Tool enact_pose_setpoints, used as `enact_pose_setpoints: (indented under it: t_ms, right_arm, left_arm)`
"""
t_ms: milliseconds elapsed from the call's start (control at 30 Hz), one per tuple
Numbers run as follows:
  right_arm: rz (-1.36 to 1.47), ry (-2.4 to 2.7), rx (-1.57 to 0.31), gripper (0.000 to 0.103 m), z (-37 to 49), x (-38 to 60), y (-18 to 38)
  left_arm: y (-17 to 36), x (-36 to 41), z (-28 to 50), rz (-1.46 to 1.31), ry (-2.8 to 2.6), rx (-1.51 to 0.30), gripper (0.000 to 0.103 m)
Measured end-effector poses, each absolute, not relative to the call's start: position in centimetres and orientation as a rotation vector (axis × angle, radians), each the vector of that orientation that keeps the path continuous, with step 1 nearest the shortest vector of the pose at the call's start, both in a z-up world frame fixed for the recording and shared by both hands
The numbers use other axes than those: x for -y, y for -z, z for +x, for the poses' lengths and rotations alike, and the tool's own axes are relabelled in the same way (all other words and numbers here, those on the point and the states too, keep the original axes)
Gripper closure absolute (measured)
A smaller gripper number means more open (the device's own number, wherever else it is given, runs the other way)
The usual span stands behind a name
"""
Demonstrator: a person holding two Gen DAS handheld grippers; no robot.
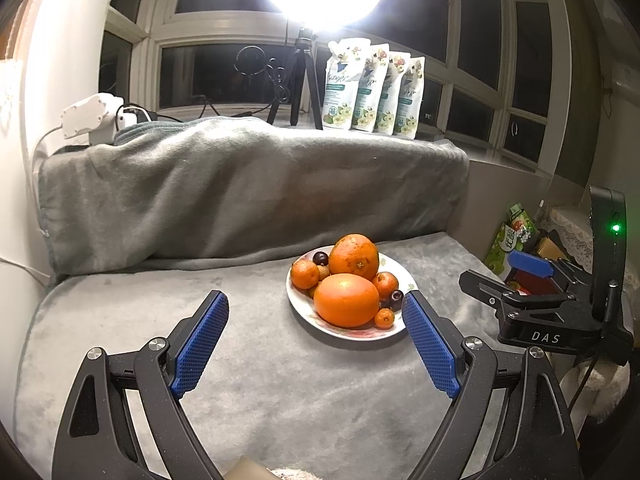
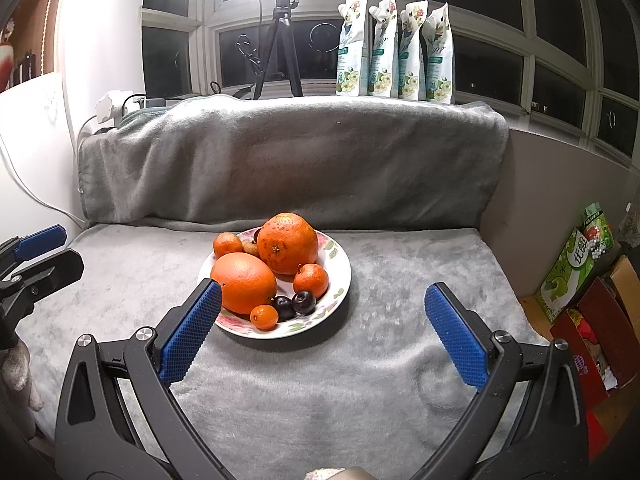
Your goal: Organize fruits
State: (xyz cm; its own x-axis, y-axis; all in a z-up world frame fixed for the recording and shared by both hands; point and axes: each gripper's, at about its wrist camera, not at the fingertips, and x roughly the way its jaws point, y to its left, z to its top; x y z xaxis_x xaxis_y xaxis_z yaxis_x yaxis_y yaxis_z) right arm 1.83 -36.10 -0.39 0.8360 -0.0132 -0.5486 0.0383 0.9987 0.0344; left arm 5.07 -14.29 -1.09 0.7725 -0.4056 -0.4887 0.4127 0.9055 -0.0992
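A white floral plate [image 1: 394,330] [image 2: 340,276] sits on a grey blanket and holds a pile of fruit. There are two big oranges [image 1: 346,300] [image 2: 244,282], one behind [image 1: 354,260] [image 2: 287,243], several small tangerines [image 1: 305,273] [image 2: 311,280] and dark plums [image 1: 397,297] [image 2: 304,302]. My left gripper [image 1: 316,300] is open and empty, just short of the plate's near left side. My right gripper [image 2: 324,300] is open and empty, its left finger in front of the plate's near edge. The right gripper also shows in the left wrist view [image 1: 516,276].
A grey blanket-covered seat [image 2: 360,380] with a padded back [image 2: 288,160]. On the sill behind stand a tripod lamp [image 2: 280,40] and several refill pouches [image 2: 396,48]. Boxes [image 2: 576,272] stand to the right, a white power strip [image 1: 90,116] at the back left.
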Motion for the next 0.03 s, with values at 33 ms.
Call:
enact_pose_setpoints:
  t_ms: [33]
  right_arm:
    - [0.044,0.028,-0.58,0.0,1.85,36.12,0.38]
  left_arm:
    - [1.06,14.34,5.08,0.016,0.443,-0.526,0.014]
